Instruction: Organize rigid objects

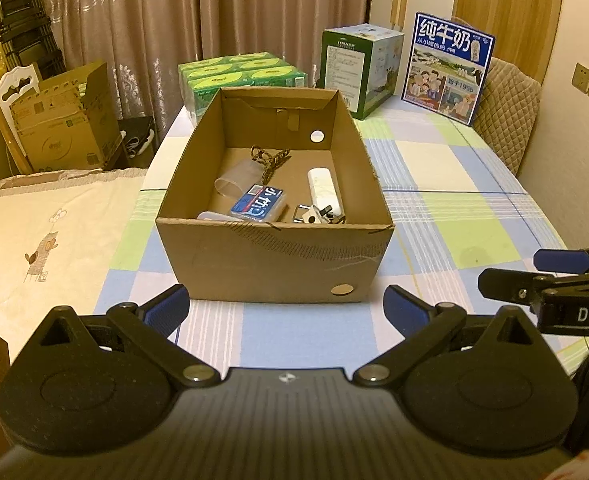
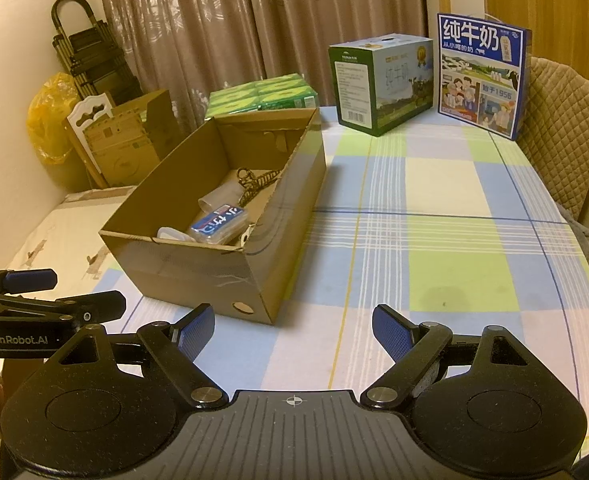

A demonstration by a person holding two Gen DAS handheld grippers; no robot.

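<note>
An open cardboard box stands on the checked tablecloth; it also shows in the right wrist view. Inside lie a blue-labelled clear case, a white stick-shaped device, a clear plastic cup on its side, a braided cord and small metal pieces. My left gripper is open and empty, just in front of the box. My right gripper is open and empty, to the right of the box's near corner; it also shows in the left wrist view.
At the table's far end stand a pack of green tissue boxes, a green milk carton box and a blue milk box. A padded chair is at the right edge. A bed and cardboard boxes lie left.
</note>
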